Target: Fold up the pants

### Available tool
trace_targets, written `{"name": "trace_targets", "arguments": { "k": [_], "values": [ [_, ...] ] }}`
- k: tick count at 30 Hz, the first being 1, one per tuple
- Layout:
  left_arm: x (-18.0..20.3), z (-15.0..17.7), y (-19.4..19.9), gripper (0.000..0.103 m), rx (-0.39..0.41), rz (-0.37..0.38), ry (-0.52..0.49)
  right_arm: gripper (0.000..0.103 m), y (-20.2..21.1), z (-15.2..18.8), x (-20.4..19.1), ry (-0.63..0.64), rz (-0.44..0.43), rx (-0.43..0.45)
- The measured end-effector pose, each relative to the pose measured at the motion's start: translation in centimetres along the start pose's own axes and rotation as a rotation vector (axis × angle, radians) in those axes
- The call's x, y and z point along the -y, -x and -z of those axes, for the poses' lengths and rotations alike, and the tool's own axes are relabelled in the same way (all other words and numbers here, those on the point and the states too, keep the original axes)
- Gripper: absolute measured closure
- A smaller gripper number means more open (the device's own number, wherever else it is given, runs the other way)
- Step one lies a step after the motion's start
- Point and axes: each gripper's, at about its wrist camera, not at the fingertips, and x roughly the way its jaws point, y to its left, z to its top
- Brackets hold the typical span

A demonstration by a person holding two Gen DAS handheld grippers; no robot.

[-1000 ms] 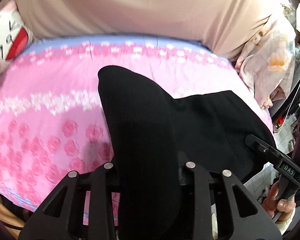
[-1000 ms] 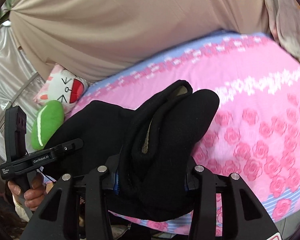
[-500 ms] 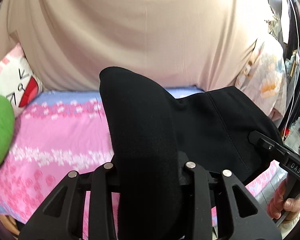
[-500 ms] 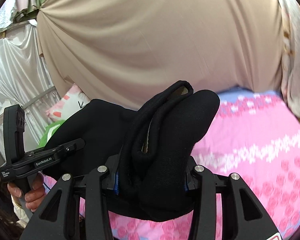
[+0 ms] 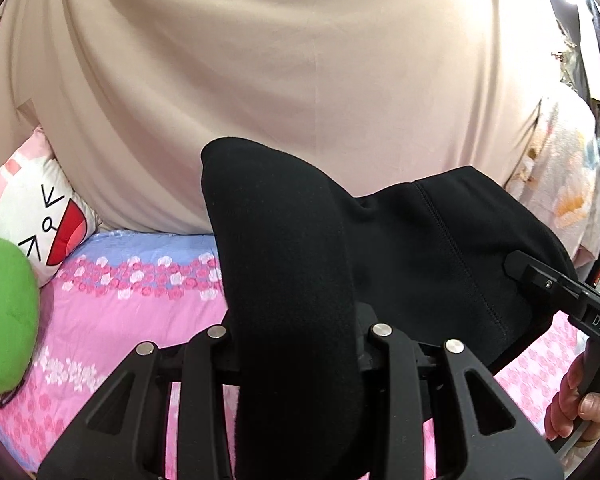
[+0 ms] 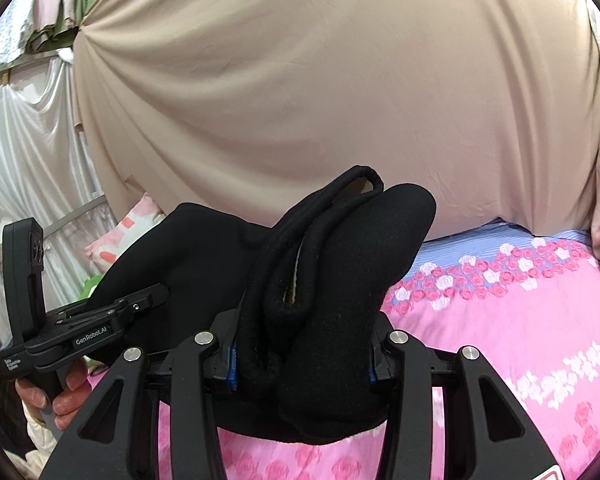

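The black pants point(image 5: 420, 256) hang lifted in the air between both grippers, above the pink flowered bed point(image 5: 112, 320). My left gripper point(image 5: 296, 344) is shut on a thick fold of the pants that bulges up over its fingers. My right gripper point(image 6: 300, 344) is shut on a bunched fold of the pants point(image 6: 340, 248) with a hem edge showing. Each gripper shows in the other's view: the right one point(image 5: 556, 292) at the far right, the left one point(image 6: 84, 328) at the lower left. The fingertips are hidden by the cloth.
A beige curtain point(image 5: 280, 80) hangs behind the bed. A white cartoon-face pillow point(image 5: 40, 208) and a green plush point(image 5: 4, 312) lie at the left end. A flowered cloth point(image 5: 560, 188) hangs at the right. The bed sheet point(image 6: 500, 320) spreads below.
Both grippers have risen and tilted up with the pants, so the bed has dropped low in both views and the curtain fills most of them. Both grips are unchanged.
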Motion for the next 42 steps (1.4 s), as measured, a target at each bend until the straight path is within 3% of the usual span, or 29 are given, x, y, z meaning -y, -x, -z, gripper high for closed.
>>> {"name": "trace_targets", "arguments": {
  "k": [12,20,23,24,25,26,28,29,31,32,34,35,36,37,38,40,41,42],
  "values": [
    [-2.1,-2.4,-15.3,0.071,-0.069,-0.014,0.009,0.061,-13.5,-0.8,7.3,-0.077,0.036,-0.051],
    [-3.3,1.0,-26.5,0.071,-0.199,-0.014,0.012,0.06,-22.4,2.8,12.8,-0.132,0.086,-0.178],
    [-4.4,3.8,-30.4,0.067,-0.286,-0.007,0.062,0.052,-25.4,5.3,15.4,-0.181,0.111,-0.262],
    [-5.0,4.6,-31.1,0.057,-0.29,-0.017,0.086,0.045,-26.2,6.2,16.3,-0.195,0.133,-0.288],
    [-5.5,5.1,-31.2,0.054,-0.27,-0.009,0.102,0.043,-26.5,6.7,16.9,-0.197,0.139,-0.307],
    [-6.0,5.4,-30.8,0.044,-0.252,-0.005,0.108,0.042,-26.5,7.0,17.3,-0.204,0.135,-0.332],
    [-6.3,5.3,-29.4,0.034,-0.226,-0.069,0.074,0.041,-25.5,6.9,17.7,-0.222,0.142,-0.356],
    [-6.3,5.0,-27.3,0.032,-0.178,-0.157,0.027,0.04,-24.5,6.5,17.5,-0.218,0.169,-0.345],
    [-6.4,4.4,-23.6,0.022,-0.1,-0.268,-0.045,0.037,-20.9,5.3,16.3,-0.18,0.266,-0.235],
    [-6.5,4.0,-22.0,0.015,-0.071,-0.289,-0.062,0.036,-19.6,4.8,15.4,-0.151,0.288,-0.191],
    [-6.2,3.0,-19.0,0.013,-0.022,-0.269,-0.045,0.051,-18.5,3.5,12.7,-0.067,0.239,-0.169],
    [-6.0,2.5,-18.6,0.009,-0.025,-0.247,-0.028,0.071,-18.9,3.2,11.3,-0.036,0.204,-0.188],
    [-5.6,2.3,-18.3,0.008,-0.038,-0.221,-0.011,0.082,-19.5,3.1,10.3,-0.015,0.168,-0.209],
    [-4.9,2.2,-18.6,0.008,-0.067,-0.187,0.0,0.084,-20.5,3.2,9.6,0.001,0.131,-0.236],
    [-4.4,2.3,-19.2,0.008,-0.089,-0.178,0.0,0.093,-21.9,3.6,9.2,0.017,0.11,-0.277],
    [-3.3,3.1,-20.9,0.008,-0.141,-0.193,-0.022,0.101,-25.5,5.9,10.8,0.056,0.251,-0.377],
    [-2.6,4.0,-22.0,0.008,-0.176,-0.212,-0.039,0.103,-26.6,7.3,12.7,0.032,0.272,-0.413],
    [-2.8,4.9,-23.1,0.008,-0.203,-0.23,-0.05,0.103,-26.2,7.8,14.1,-0.025,0.226,-0.385]
  ]
}}
